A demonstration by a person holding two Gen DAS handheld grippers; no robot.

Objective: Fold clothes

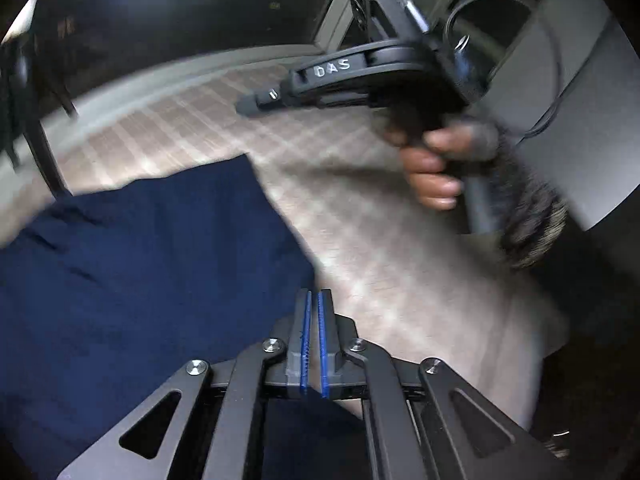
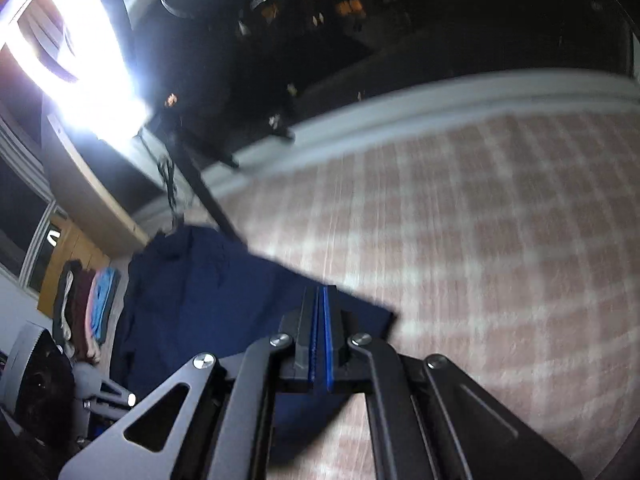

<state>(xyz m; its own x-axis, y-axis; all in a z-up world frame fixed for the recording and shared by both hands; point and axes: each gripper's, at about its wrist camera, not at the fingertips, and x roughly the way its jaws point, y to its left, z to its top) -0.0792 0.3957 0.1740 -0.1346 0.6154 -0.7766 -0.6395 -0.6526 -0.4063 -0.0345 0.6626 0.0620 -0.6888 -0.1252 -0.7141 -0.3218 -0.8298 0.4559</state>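
Navy garment (image 1: 132, 264): spread on the checked bed (image 1: 360, 216), toward its window-side edge.
Left hand-held gripper (image 1: 313, 300): narrow slit, nothing visibly between.
Right hand-held gripper (image 2: 320, 294): closed, over garment's corner.
Clothes pile (image 2: 86, 308): far left, off bed.

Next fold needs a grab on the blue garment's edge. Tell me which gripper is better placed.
Left, probably. The left gripper sits right at the edge of the blue garment; the right gripper hangs shut over the checked sheet, apart from it.
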